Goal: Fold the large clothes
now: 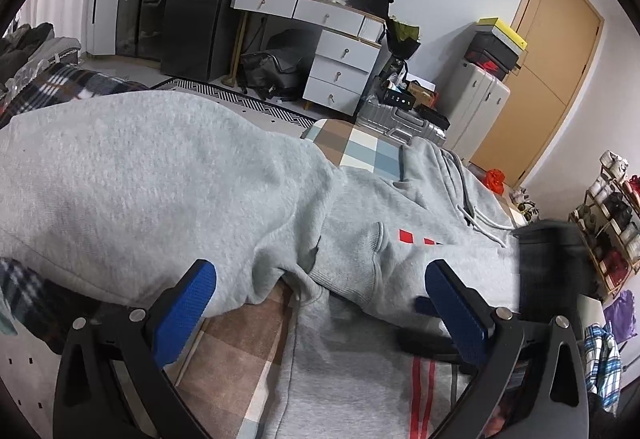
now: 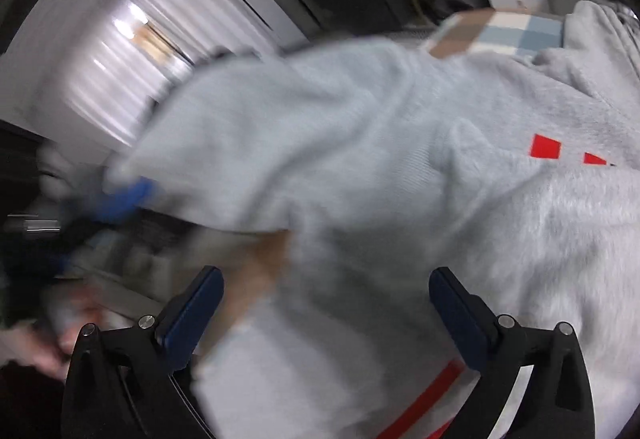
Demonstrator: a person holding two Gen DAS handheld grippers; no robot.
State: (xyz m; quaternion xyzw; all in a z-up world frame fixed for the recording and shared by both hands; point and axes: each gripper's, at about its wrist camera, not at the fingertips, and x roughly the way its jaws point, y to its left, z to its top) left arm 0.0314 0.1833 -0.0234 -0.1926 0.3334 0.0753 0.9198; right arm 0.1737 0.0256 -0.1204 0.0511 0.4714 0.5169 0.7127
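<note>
Left wrist view: one grey hoodie (image 1: 180,175) lies spread over the checked bed cover (image 1: 240,343), one sleeve folded across its body, two red squares (image 1: 416,238) showing on the chest. The left claw (image 1: 320,303) stands wide above the cloth, gripping nothing. In the blurred right wrist view, the right claw (image 2: 326,305) also stands wide over the hoodie, nothing pinched between its two fingers.

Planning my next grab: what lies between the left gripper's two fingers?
In the left wrist view, the left gripper stands open over the grey hoodie and checked bedsheet.
</note>
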